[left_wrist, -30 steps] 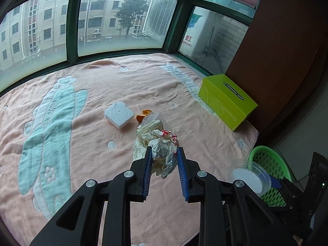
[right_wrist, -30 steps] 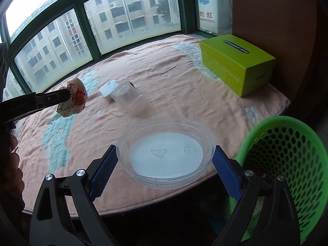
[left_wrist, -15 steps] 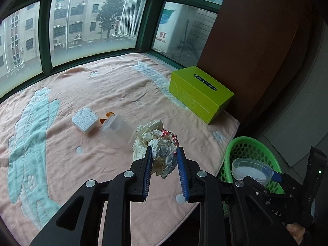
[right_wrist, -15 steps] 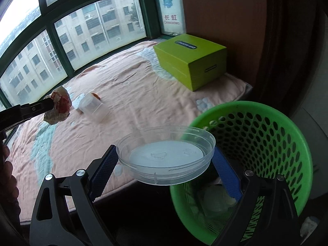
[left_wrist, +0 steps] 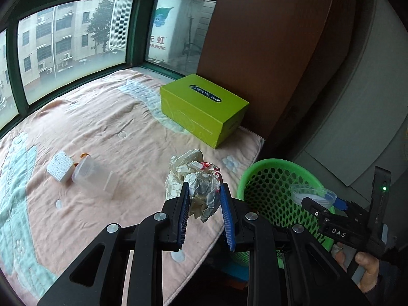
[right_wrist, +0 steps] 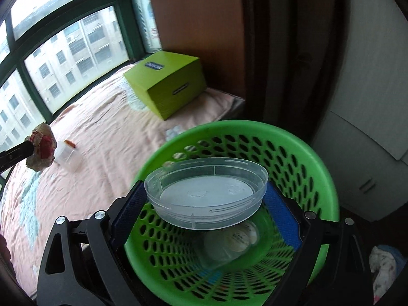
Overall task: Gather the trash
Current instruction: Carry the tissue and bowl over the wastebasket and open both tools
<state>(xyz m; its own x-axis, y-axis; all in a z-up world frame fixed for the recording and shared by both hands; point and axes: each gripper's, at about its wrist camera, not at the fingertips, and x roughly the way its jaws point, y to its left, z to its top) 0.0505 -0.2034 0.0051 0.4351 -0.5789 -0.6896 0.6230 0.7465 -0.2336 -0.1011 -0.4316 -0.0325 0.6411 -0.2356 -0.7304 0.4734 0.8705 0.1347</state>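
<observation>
My left gripper (left_wrist: 204, 196) is shut on a crumpled wad of white and red paper (left_wrist: 196, 178), held above the bed's near edge, left of the green perforated basket (left_wrist: 270, 193). My right gripper (right_wrist: 204, 204) grips a clear round plastic lid (right_wrist: 206, 193) by its rim, directly over the basket (right_wrist: 301, 158). The lid (left_wrist: 311, 193) and the right gripper (left_wrist: 329, 216) also show at the right in the left wrist view. A clear item with a round label lies in the basket's bottom. On the blanket lie a clear plastic cup (left_wrist: 91, 176) on its side, a white sponge (left_wrist: 60, 169) and an orange scrap (left_wrist: 83, 156).
A lime-green box (left_wrist: 204, 107) stands on the pink blanket (left_wrist: 102, 127) by the brown panel. Windows run along the far side. The basket sits on the floor off the bed's corner, with white cabinets (right_wrist: 369, 127) behind it. A person's fingers (left_wrist: 367, 267) hold the right gripper's handle.
Both grippers have swung right, off the bed toward the basket. The lid has gone from over the blanket to over the basket's opening. The paper wad has followed toward the bed's edge.
</observation>
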